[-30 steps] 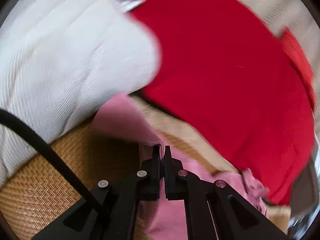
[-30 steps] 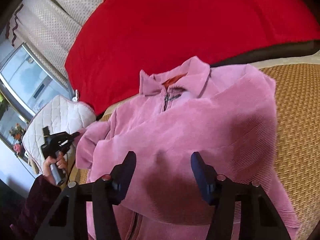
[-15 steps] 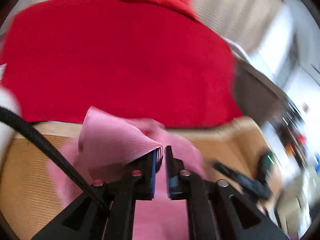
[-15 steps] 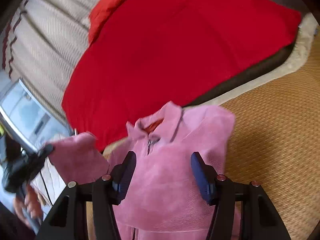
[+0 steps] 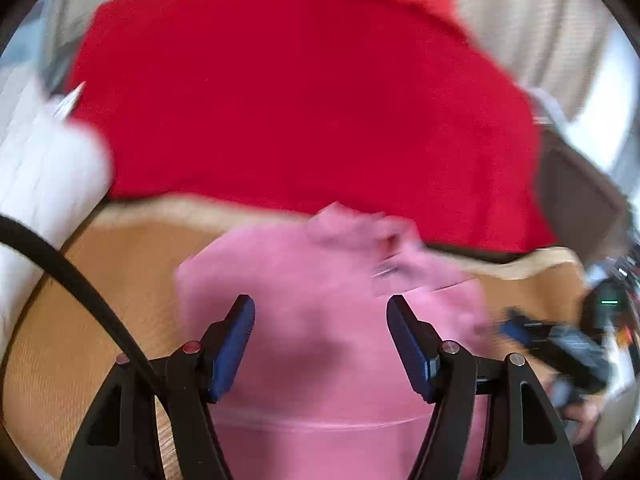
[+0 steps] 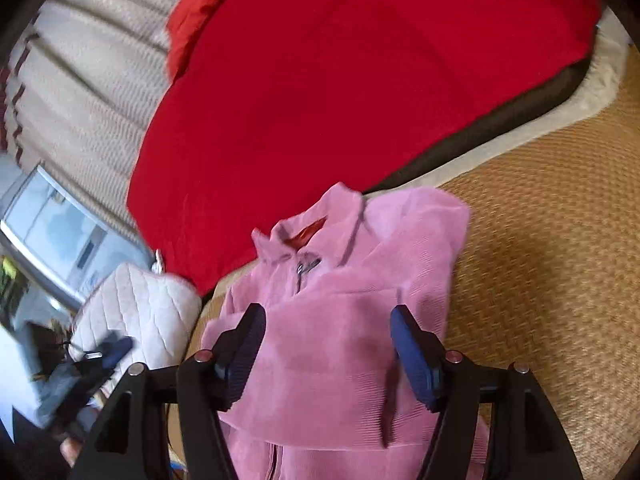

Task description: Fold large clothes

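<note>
I see my left gripper (image 5: 320, 344) and right gripper (image 6: 328, 354) both opening, pads clear of cloth. The pink jacket (image 6: 352, 320) lies on the woven mat (image 6: 552, 248) under and ahead of both, sleeves folded across.

My left view motion-blurred: pink jacket (image 5: 328, 320) collar smeared, zip unreadable. My right view crops jacket hem at near edge.

One pink jacket (image 6: 344, 320), two grippers (image 6: 326, 344) (image 5: 320, 344)
</note>
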Tool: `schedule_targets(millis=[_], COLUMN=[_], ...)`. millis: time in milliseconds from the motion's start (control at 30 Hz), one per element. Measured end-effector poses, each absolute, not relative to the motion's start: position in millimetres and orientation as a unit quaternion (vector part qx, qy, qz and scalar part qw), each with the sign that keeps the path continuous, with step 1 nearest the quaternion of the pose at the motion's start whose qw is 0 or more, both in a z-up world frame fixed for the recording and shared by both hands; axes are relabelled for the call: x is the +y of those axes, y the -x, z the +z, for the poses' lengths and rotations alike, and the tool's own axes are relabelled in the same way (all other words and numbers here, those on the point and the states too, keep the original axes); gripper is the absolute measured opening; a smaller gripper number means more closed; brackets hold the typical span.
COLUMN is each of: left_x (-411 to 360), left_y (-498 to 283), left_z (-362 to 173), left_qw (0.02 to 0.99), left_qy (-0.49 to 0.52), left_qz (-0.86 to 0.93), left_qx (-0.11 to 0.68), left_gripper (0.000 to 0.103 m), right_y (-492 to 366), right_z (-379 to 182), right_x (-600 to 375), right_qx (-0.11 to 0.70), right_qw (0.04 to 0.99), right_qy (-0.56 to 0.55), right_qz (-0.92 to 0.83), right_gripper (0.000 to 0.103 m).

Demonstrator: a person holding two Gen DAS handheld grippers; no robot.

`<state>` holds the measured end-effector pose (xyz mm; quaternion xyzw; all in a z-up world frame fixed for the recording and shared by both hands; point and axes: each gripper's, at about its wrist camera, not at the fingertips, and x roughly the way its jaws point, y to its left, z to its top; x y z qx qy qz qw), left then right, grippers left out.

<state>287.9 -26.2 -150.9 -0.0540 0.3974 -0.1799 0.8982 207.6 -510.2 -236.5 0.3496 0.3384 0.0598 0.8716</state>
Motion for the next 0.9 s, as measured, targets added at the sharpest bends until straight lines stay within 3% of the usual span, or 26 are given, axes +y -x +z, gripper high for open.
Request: schedule_targets(millis=[100,167,267,367,633,900], left_x=[-20.7,-33.6,-41.1,-48.8,-55.7,-70.2], left_y=[-296.3,-297.8,-302.6,-299.0,-278.7,-290.9], left_z=[-192.6,-213.8,-244.0,-244.9,-217.8,-241.4], left_qw=[0.890,0.880,0.862,0.863,0.897,0.896], left_qy=[0.033,-0.004,-0.069,-0.092,-0.077,-0.117], left_qz=[-0.136,-0.120,-0.096,-0.099,-0.117,-0.092], left_qx=[0.435,0.459,0.494,0.486,0.420,0.417], left_gripper=[0.069,0.069,0.069,0.069,0.069,0.069], right_y=[-211.5,-215.0,-223.6,-235.4,-221.4,-238.3], right_z=[-235.6,-238.1,-252.3,-275.1,-250.0,-272.6], right_x=[-487.3,-471.9,-452.2,-440.0,-438.3,-436.2], right_qx=[0.342,0.353,0.389,0.438,0.381,0.432], right_qw=[0.887,0.889,0.883,0.869,0.898,0.880], right_qy=[-0.302,-0.279,-0.248,-0.221,-0.207,-0.195], right_qz=[0.074,0.087,0.082,0.065,0.069,0.044], right_gripper=[0.067,0.060,0.060,0.058,0.059,0.058])
